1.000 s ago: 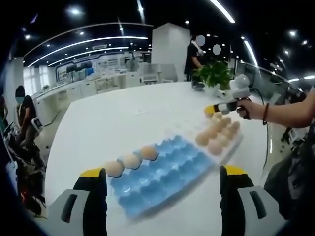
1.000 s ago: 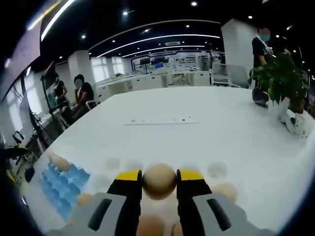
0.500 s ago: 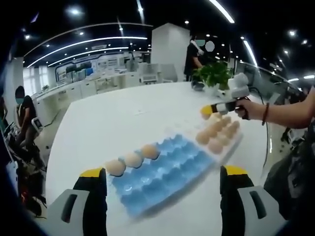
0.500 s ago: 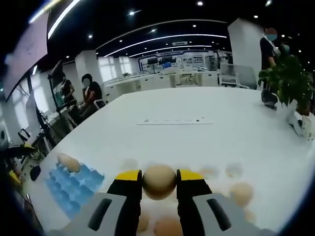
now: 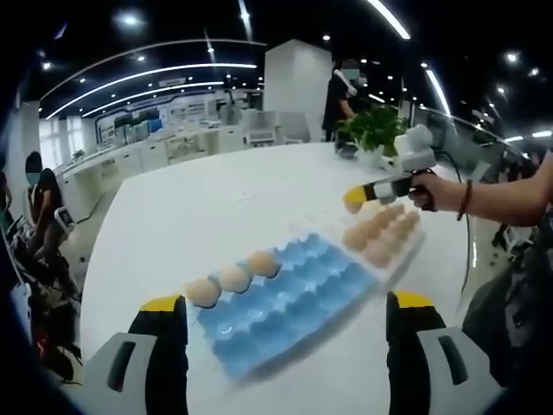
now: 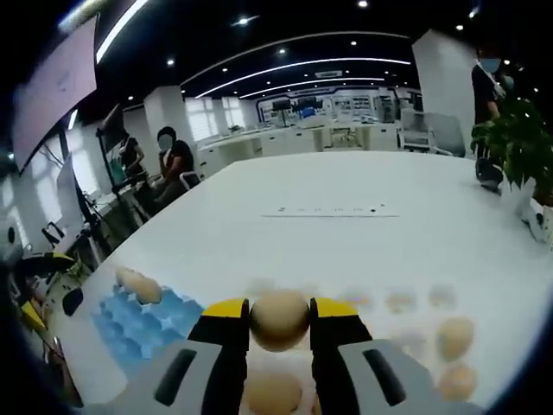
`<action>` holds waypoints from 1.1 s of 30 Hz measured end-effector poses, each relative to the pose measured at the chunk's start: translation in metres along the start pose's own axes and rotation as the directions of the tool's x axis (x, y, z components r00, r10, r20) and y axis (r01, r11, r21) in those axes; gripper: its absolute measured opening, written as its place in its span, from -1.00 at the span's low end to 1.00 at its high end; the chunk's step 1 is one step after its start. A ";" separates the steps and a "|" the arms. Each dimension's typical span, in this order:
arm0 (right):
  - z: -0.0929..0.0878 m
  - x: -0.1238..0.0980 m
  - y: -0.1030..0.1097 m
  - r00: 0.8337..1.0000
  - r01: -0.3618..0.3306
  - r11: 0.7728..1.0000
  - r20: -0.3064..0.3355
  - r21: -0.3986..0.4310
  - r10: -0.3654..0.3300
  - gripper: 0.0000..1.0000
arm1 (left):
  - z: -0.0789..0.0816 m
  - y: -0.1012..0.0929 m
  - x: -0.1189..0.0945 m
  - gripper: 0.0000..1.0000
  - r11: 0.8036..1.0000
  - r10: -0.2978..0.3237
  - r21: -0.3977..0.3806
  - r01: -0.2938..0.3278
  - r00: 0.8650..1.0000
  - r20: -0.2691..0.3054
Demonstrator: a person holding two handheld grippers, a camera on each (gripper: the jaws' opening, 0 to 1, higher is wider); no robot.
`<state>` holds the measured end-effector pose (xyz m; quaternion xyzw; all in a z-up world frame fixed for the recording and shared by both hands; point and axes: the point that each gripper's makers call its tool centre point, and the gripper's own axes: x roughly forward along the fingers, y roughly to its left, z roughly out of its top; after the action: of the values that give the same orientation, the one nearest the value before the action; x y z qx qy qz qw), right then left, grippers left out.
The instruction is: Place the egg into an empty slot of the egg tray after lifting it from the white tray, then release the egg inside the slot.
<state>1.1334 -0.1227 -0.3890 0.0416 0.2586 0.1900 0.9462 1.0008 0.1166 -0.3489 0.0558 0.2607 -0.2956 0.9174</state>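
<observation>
Right gripper view has the right gripper (image 6: pixel 280 322) clamping an egg (image 6: pixel 279 319) above the white tray (image 6: pixel 406 346) (left gripper (image 5: pixel 285 303) gapes wide).

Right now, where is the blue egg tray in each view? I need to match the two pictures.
Left gripper view: the egg tray lies low at centre, between this view's own jaws, with three eggs along its far left edge.
Right gripper view: the egg tray sits at lower left, left of the right gripper and its held egg.
Shared landmark: the potted plant on the table.
</observation>
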 end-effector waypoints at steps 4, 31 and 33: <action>-0.003 0.005 0.012 1.000 -0.027 1.000 -0.010 -0.006 0.027 -0.45 | 0.000 0.001 0.000 0.95 1.000 0.001 0.000 -0.001 1.000 0.000; -0.014 0.023 0.071 0.986 -0.158 0.986 -0.055 -0.046 0.155 -0.45 | -0.007 0.005 -0.001 0.95 1.000 0.009 0.001 -0.009 1.000 -0.014; -0.014 0.025 0.075 0.985 -0.167 0.985 -0.055 -0.046 0.164 -0.45 | -0.007 0.005 -0.001 0.95 1.000 0.010 0.000 -0.010 1.000 -0.014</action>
<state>1.1205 -0.0441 -0.3994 0.0342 0.2736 0.2754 0.9209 0.9998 0.1228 -0.3547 0.0590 0.2667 -0.2906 0.9170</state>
